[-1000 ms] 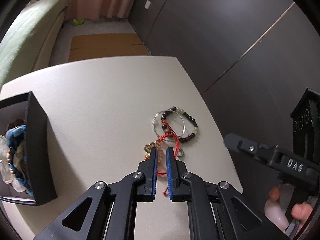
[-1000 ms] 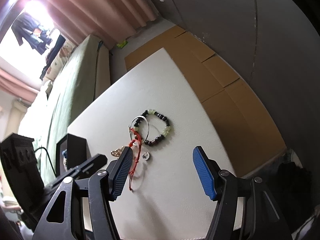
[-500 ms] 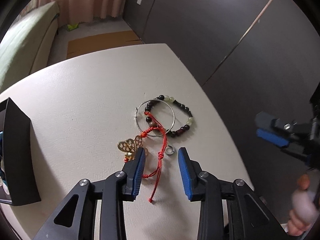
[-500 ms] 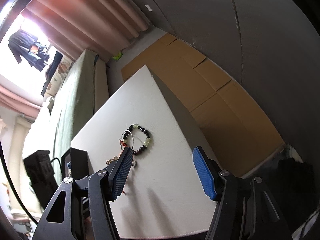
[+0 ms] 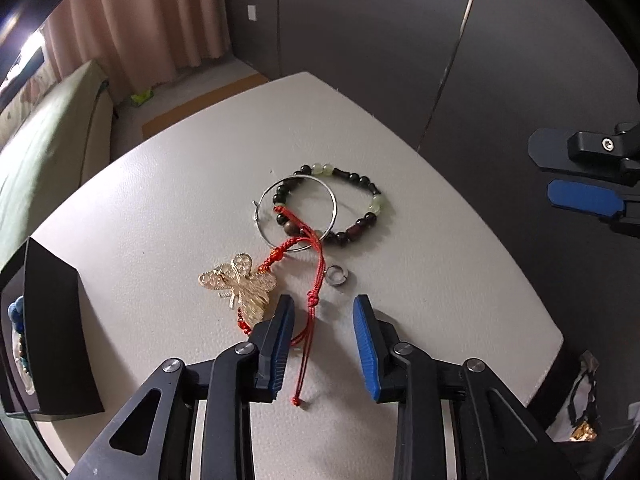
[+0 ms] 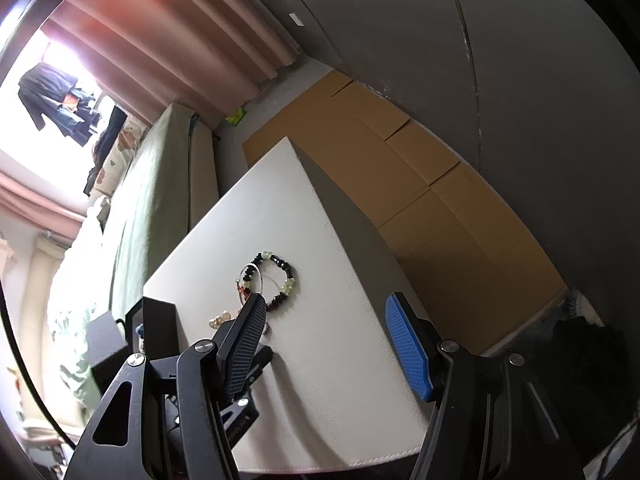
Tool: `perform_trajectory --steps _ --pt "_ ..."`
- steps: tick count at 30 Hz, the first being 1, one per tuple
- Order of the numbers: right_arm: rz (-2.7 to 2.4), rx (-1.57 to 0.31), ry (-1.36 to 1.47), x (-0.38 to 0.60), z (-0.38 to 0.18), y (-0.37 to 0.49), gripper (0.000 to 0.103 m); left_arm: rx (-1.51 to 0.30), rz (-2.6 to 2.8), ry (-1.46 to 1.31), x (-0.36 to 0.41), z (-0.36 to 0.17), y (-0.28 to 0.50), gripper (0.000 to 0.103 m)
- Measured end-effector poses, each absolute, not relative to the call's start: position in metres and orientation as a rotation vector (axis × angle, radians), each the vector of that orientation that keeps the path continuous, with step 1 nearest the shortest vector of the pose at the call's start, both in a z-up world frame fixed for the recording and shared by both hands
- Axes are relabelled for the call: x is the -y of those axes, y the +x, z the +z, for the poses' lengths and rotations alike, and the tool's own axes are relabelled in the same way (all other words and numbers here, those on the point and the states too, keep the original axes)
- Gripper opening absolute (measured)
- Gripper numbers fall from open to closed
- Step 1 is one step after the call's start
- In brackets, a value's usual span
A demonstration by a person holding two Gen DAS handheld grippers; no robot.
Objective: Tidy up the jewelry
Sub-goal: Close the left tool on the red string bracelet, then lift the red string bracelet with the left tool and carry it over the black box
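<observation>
The left hand-held gripper points down at the white tabletop. Its jaws have just been closing a little, but they stand apart and press on nothing. The loose end of the red cord bracelet lies on the tabletop between them, nearer to the left blue pad, and I see no contact with either pad.

The jewelry lies in one small group just ahead of this gripper. A gold butterfly brooch rests on the left, touching the red cord. A small silver ring lies alone just to the right of the cord. Farther away, a thin silver hoop overlaps a bead bracelet of dark and pale green beads, and the red cord crosses over both.

At the left edge of the tabletop stands a black box, with some blue beads visible inside.

The right hand-held gripper hangs near the right edge of the tabletop, well apart from the jewelry. Its jaws are wide apart and it holds nothing.
</observation>
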State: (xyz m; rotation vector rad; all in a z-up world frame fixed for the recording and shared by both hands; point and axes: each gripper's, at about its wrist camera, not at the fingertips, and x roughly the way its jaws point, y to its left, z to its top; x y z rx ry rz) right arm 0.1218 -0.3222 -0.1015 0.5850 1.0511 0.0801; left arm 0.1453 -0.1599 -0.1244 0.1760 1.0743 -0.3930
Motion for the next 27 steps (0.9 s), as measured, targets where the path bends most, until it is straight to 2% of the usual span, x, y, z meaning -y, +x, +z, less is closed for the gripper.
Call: perform_trajectory --steps 1,3,4,15,27 --pt "0.079 -1.053 0.584 0.322 -0.102 0.123 0.064 -1.074 -0.390 0.173 0.159 -0.125 0.146 0.025" --pt "0.078 -1.056 0.580 0.321 -0.103 0.123 0.064 -1.065 -0.373 0.172 0.154 -0.125 0.148 0.008" --pt "0.077 -1.057 0.579 0.320 -0.103 0.123 0.064 -1.064 -0.366 0.170 0.151 -0.125 0.149 0.005" --pt "0.103 -1.081 0.532 0.300 -0.107 0.130 0.064 -1.048 -0.405 -0.136 0.089 -0.088 0.167 0.005" --pt "0.139 -1.122 0.420 0.254 -0.118 0.141 0.062 -0.989 -0.433 -0.249 0.057 -0.060 0.162 0.005"
